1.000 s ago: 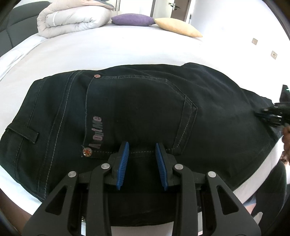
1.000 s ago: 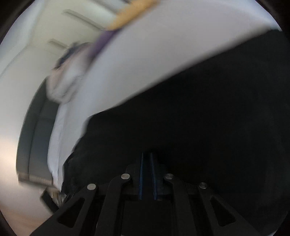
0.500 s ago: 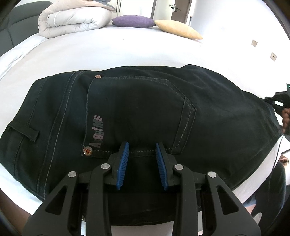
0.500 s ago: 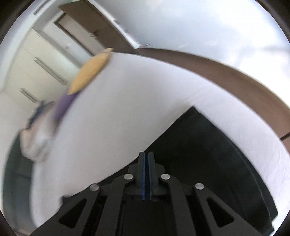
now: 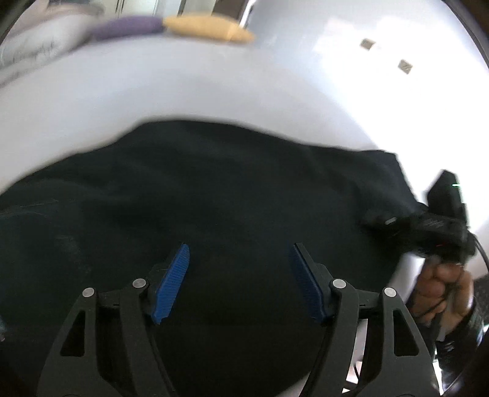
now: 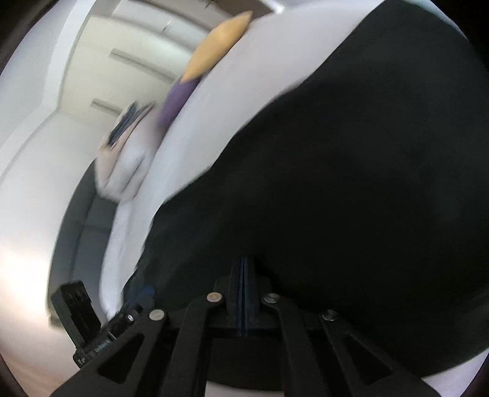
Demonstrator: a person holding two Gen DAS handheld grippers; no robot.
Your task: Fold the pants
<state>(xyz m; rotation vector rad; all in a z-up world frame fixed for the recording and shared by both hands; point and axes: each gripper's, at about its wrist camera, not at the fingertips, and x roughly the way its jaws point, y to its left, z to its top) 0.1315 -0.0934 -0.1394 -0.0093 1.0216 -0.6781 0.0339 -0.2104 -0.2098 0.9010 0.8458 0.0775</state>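
Nearest, the left tool (image 5: 239,276) has just been spreading its jaws and hangs over the black pants (image 5: 214,195) with nothing between its pads. The right tool (image 6: 243,293), at the right end of the cloth, is pressed together; whether it pinches fabric I cannot tell. The pants lie flat on the white bed (image 5: 183,88); they look like soft, fairly heavy denim, best taken by a thick hem or seam. Pillows (image 5: 211,29) sit far off.
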